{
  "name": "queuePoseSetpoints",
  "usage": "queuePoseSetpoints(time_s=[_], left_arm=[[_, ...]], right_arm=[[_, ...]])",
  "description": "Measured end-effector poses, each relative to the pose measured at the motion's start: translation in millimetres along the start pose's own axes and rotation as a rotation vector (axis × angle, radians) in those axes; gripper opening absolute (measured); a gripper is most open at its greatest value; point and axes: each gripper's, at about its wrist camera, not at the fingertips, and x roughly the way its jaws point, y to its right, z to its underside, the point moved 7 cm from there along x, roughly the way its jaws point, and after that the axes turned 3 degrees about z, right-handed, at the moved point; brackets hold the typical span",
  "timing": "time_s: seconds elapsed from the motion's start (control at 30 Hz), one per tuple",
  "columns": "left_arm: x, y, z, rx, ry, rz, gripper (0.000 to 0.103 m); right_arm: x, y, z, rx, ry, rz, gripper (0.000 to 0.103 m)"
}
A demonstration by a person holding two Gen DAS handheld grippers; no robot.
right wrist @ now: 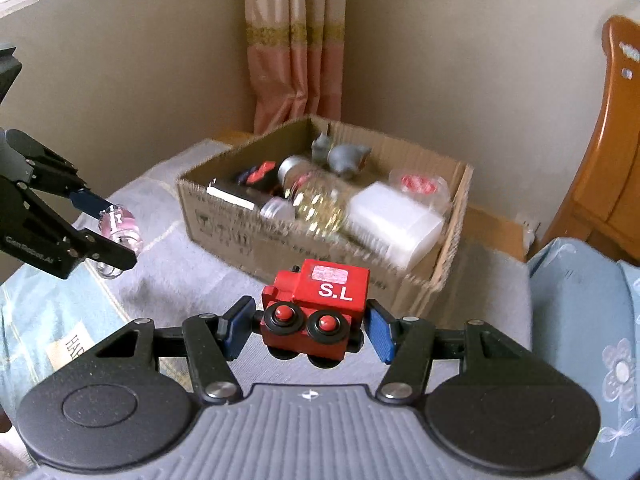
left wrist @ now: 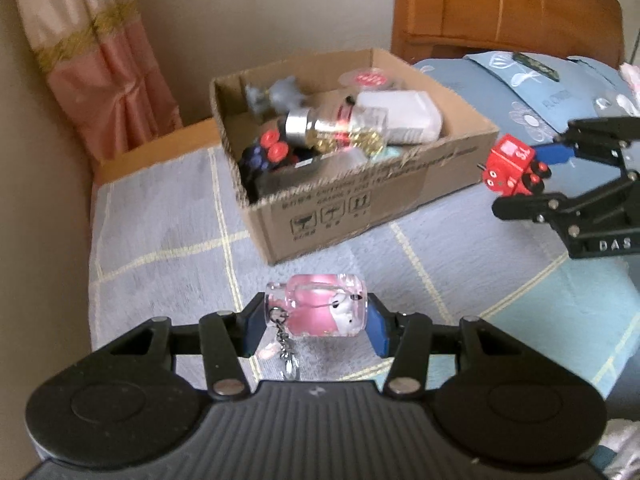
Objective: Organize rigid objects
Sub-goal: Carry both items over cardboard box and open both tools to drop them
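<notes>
Left wrist view: my left fingers [left wrist: 316, 322] are closed on a pink keychain charm [left wrist: 318, 307], held above the bed just in front of the cardboard box [left wrist: 352, 204]. My right fingers [right wrist: 304, 330] are clamped on a red toy train [right wrist: 318, 314], also just short of the box. The box already holds several bottles and toys; I judge these two drops are what remains.

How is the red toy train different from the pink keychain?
The toy train is solid red, boxy, with black wheels and white letters "S.L". The keychain is a see-through pink cylinder with a little white figure inside and a metal chain hanging down. The right gripper holds the train; the left gripper holds the keychain. Both are held up in front of the cardboard box.
</notes>
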Motion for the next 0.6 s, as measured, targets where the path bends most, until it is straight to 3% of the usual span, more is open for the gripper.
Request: queuePoseSetpoints(time_s=[0.27,0.6], left_arm=[[-30.3,7.7,-35.4,0.061,0.037,0.035,0.050],[-34.0,4.2,-117.8,0.108,0.153,-0.015,0.050]], right_arm=[[-10.0,16.4,-26.4,-0.013,0.049,0.026,0.064],[7.6,39.1,-54.1,0.024,0.066,0.035,0.064]])
